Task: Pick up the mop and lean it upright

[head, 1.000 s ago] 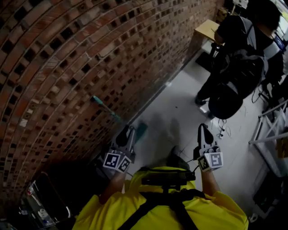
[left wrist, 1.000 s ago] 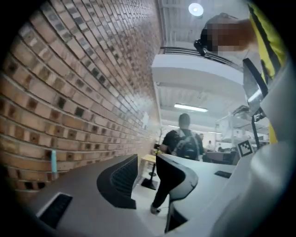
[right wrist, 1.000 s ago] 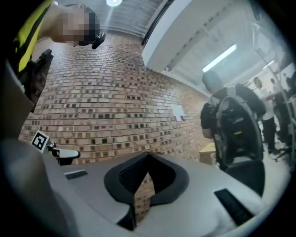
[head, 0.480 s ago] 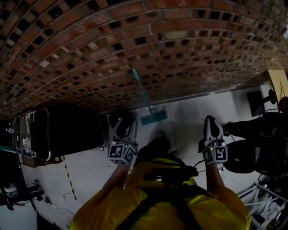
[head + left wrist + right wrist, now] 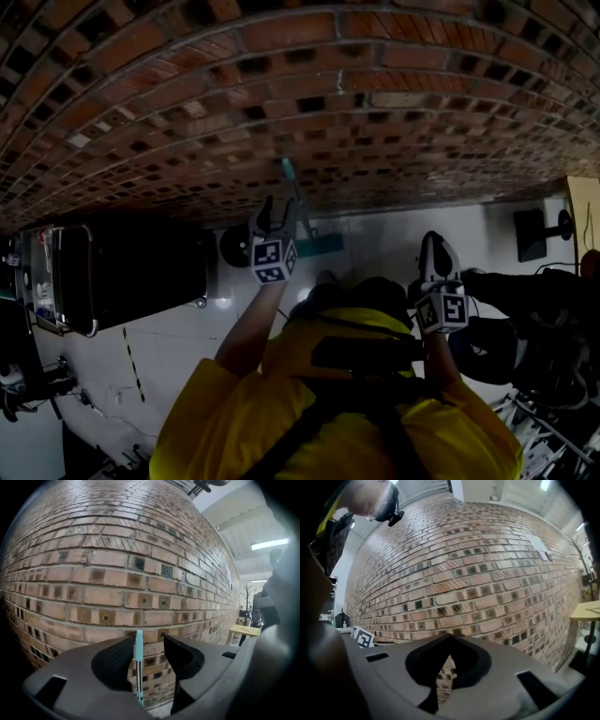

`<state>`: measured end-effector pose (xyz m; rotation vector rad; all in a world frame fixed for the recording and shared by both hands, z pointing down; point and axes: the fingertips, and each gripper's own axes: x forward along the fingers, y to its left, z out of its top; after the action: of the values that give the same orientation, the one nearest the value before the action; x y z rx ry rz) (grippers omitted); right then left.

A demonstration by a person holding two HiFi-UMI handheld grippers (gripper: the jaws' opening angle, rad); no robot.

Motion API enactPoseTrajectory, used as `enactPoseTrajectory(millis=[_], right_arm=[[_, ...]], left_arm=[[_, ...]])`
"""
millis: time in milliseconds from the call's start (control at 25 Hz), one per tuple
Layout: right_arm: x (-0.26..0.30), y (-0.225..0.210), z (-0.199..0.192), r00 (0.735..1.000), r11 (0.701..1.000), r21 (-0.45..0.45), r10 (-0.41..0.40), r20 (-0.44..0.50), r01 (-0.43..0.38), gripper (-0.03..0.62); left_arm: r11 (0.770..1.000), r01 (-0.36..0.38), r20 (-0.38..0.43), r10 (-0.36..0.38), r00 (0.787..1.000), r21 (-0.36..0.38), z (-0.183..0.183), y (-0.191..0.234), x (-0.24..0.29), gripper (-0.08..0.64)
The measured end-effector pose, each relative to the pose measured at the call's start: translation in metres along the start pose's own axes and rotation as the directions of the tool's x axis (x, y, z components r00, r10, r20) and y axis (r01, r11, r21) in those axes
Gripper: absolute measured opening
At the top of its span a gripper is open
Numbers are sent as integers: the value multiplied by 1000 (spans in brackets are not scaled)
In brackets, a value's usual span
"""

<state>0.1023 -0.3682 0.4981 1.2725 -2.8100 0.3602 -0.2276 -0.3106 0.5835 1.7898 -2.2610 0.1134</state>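
No readable text, labels, brands, numbers or signs anywhere

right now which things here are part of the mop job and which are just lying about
Part of the job:
- mop, leaning on the brick wall
- left gripper, jaws opening, the mop's handle between them
- right gripper, jaws shut, empty

Just lying about:
- black case on the floor by the wall
- wooden table at the far right
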Motion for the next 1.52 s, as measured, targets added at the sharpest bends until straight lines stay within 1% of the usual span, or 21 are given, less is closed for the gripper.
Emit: enactPoseTrajectory(millis=[120,200,320,360,440,480,640,760,880,1000,1160,1280,1400,1520], right_arm=[[14,-4,1,999,1000,8,26,-24,-26,6],[24,-10,5,999,999,11,37,-27,-37,6],[44,-22,6,996,997,-3,75,-48,-75,6],[50,-26,7,994,996,-9,94,-51,-94,6],[61,-36,9,992,993,-4,114,-55,-115,6],[65,-41,9,992,993,11,115,-58,-115,6],[72,-51,-1,988,991,68,119,-94,-113,6],[69,-54,-7,982,988,68,146,-119,-138,6],[70,-60,-9,978,985,62,165,-128,-158,6],[74,-63,-4,976,983,63,178,-125,-171,6],[79,-60,-4,972,981,55,193,-130,-188,6],[86,-56,3,972,979,38,203,-116,-200,6],[88,-52,20,975,978,-27,203,-91,-206,6],[87,-39,44,977,974,-80,211,-46,-214,6]], left_arm=[[999,-48,-23,48,999,1,-13,9,47,204],[998,-64,-66,64,996,-6,-30,13,74,204],[994,-93,-146,83,986,-58,-58,24,104,204],[993,-102,-163,91,982,-64,-65,26,113,204],[990,-132,-179,121,976,-52,-73,30,128,167],[987,-151,-175,141,974,-46,-75,33,133,131],[980,-198,-121,196,973,-2,-72,35,137,115],[979,-206,-93,205,974,-2,-71,31,131,115],[982,-191,-62,190,980,1,-66,17,110,115],[983,-186,-16,186,982,1,-53,2,67,115],[985,-173,37,173,984,-1,-28,-8,-6,114],[990,-141,87,141,986,-9,14,-20,-45,114],[994,-106,173,104,979,1,70,-33,-68,114],[995,-99,218,93,972,16,111,-38,-86,115]])
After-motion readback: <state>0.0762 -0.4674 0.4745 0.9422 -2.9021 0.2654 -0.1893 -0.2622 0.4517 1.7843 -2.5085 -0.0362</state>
